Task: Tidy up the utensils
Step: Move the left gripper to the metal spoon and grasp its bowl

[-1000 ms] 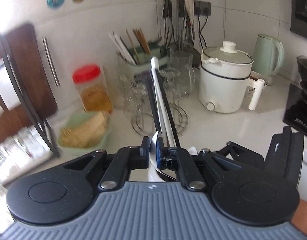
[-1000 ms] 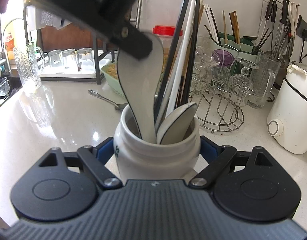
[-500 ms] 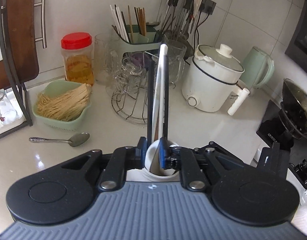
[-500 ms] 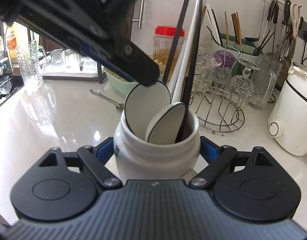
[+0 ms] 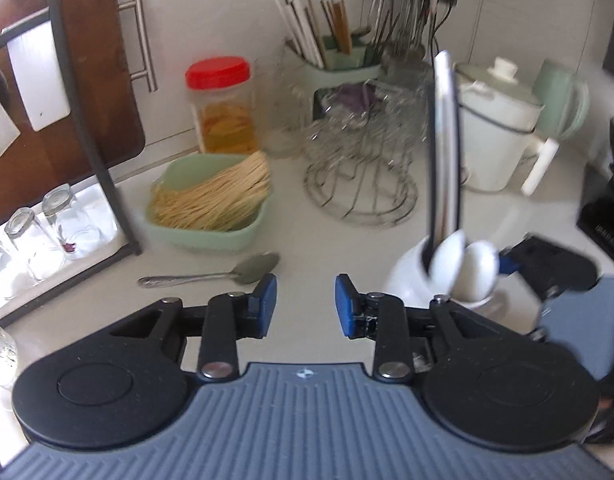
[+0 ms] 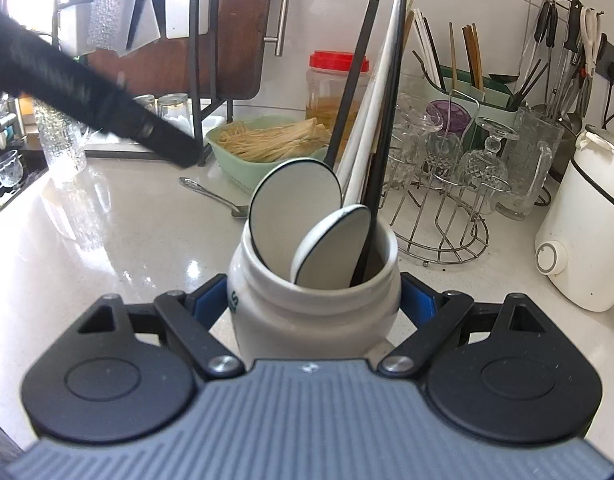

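My right gripper (image 6: 315, 300) is shut on a white ceramic jar (image 6: 313, 312) standing on the counter. The jar holds two white spoons with dark rims (image 6: 295, 208) and several black and white chopsticks (image 6: 383, 120). My left gripper (image 5: 305, 304) is open and empty, above the counter to the left of the jar (image 5: 439, 280). A metal spoon (image 5: 227, 274) lies on the counter just beyond the left gripper's fingers; it also shows in the right wrist view (image 6: 213, 196).
A green basket of noodles (image 5: 211, 204), a red-lidded jar (image 5: 223, 108), a wire glass rack (image 5: 359, 160), a green utensil holder (image 5: 335, 56), a white electric pot (image 5: 499, 128) and a kettle (image 5: 559, 100) stand behind. A dish rack with glasses (image 5: 35, 236) is at left.
My left gripper has let go of the white spoon, which now rests in the jar, opened, and moved left away from the jar. The right gripper keeps holding the jar.
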Motion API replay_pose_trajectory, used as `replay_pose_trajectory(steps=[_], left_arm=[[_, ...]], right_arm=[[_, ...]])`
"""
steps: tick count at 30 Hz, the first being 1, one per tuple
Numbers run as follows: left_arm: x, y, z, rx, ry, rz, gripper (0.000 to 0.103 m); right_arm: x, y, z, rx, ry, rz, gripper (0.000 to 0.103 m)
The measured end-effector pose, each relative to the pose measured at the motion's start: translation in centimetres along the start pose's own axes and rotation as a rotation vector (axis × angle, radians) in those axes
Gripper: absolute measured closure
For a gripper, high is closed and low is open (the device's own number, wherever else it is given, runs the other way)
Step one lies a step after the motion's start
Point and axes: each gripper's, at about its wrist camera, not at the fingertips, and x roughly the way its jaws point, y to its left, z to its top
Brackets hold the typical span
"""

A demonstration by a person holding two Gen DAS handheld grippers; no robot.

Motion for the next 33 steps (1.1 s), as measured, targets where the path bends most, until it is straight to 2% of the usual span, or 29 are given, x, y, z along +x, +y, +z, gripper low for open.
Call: replay_pose_trajectory(steps=[9, 20, 27, 33], left_arm=[[4.4, 1.8, -0.6, 0.109, 0.046, 0.072, 0.06], [9.8, 0.8, -0.5, 0.298, 0.008, 0.079, 0.058], [13.0, 0.7, -0.5, 0.277, 0.012, 0.108, 0.058], [14.5, 0.1, -0.3, 0.314, 0.022, 0.121, 0.059]], right_arm=[[0.1, 0.1, 0.3, 0.032, 0.021, -0.025, 0.012], [0.1, 0.2, 0.2, 0.041, 0.019, -0.048, 0.012], [0.0, 0.2, 0.1, 0.027, 0.02, -0.039, 0.012], [-0.2, 0.2, 0.0, 0.025, 0.012, -0.034, 0.012]])
